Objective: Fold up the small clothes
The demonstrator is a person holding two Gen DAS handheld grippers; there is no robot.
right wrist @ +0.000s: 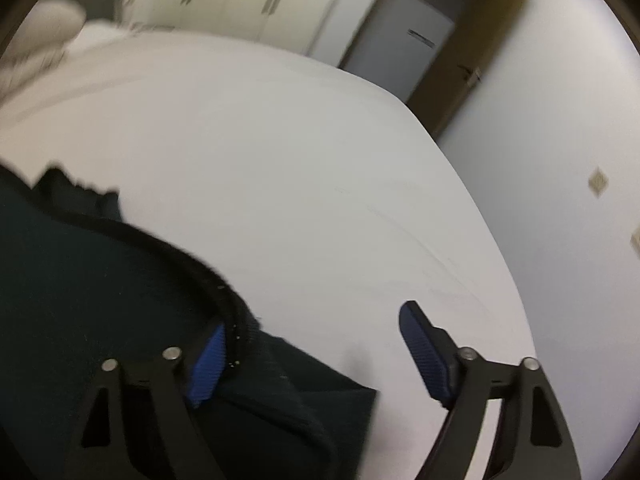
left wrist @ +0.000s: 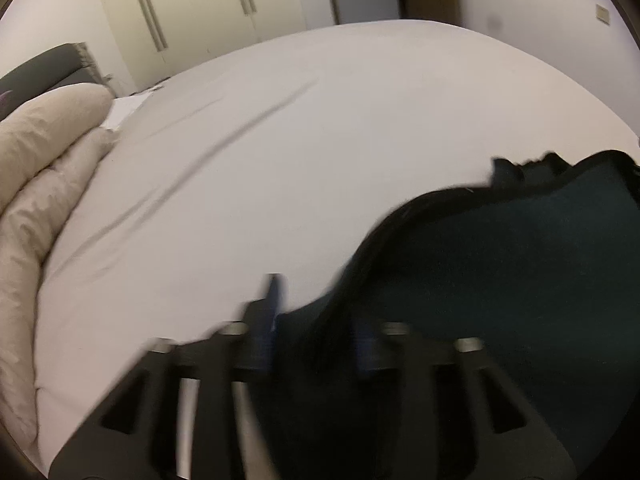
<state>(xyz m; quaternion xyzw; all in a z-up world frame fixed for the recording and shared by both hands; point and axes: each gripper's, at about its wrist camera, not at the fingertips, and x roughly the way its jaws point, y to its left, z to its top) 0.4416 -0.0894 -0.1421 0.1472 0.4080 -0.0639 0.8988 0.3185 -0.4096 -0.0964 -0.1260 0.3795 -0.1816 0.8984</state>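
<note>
Left wrist view: my left gripper (left wrist: 316, 320) tilts down over the white bed sheet (left wrist: 280, 168), jaws parted, the dark knit garment (left wrist: 500, 280) lying loose between its blurred blue pads.

Right wrist view: my right gripper (right wrist: 316, 344) gapes wide; the garment's ribbed hem (right wrist: 224, 292) lies against its left pad (right wrist: 206, 368), unclamped.

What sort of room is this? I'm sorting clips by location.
Most likely a bedroom: a wide bed with a white sheet, a bunched cream duvet at one end, and tall wardrobe doors along the far wall. A dark garment lies on the sheet.
</note>
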